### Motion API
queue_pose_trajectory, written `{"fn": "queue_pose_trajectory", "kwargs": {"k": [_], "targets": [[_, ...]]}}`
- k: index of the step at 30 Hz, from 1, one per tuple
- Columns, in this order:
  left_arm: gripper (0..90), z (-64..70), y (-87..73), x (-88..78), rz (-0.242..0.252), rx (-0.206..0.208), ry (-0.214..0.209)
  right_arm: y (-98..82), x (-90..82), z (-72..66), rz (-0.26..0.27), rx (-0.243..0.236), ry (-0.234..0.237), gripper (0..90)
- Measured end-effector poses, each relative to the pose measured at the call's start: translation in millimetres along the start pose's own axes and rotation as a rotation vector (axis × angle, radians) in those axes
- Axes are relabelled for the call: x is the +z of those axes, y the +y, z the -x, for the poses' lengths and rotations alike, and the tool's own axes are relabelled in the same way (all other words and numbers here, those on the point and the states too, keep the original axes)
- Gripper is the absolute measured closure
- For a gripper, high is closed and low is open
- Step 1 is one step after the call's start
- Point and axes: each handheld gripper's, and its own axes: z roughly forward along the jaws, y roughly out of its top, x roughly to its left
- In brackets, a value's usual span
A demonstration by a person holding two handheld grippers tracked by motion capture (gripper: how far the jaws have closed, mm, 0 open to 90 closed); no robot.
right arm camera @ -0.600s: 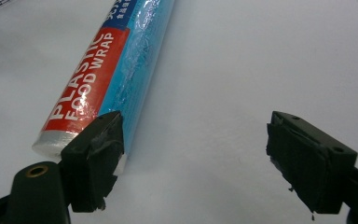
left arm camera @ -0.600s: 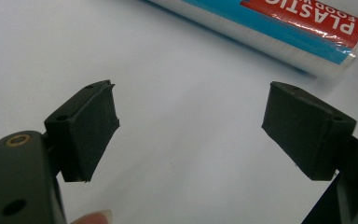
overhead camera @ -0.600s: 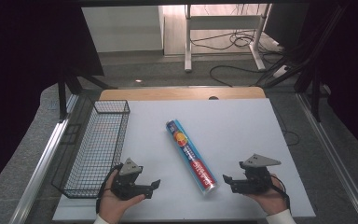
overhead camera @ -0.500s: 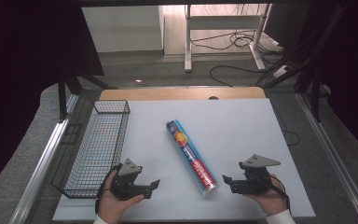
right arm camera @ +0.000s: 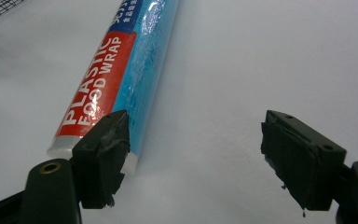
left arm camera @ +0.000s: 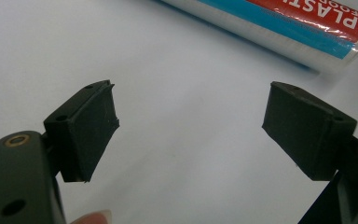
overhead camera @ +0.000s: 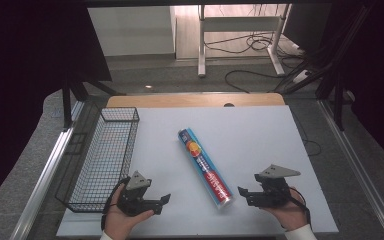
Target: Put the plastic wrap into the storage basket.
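Observation:
A roll of plastic food wrap (overhead camera: 205, 167) in a blue and red sleeve lies slantwise on the white table, its red end toward me. My left gripper (overhead camera: 167, 199) rests near the front edge, left of the roll, pointing right; its jaws stand open around bare table (left arm camera: 191, 126), and the roll's red end (left arm camera: 303, 23) lies beyond them. My right gripper (overhead camera: 241, 193) sits right of the roll's near end, pointing left, open with nothing between the jaws (right arm camera: 193, 149). The roll (right arm camera: 116, 74) lies just past its left fingertip.
A black wire basket (overhead camera: 105, 155) stands along the table's left side, close to my left hand. Beyond the table's wooden far edge (overhead camera: 195, 100) is floor with cables and a white stand. The white surface to the right of the roll is bare.

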Motion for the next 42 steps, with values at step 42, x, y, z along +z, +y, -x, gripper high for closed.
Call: {"fn": "queue_pose_trajectory", "kwargs": {"k": [42], "targets": [[17.0,-1.4,-8.5,3.6,-0.033,0.004,0.001,106.8,116.4,-43.3,-0.348,-0.025,0.054,22.6]]}}
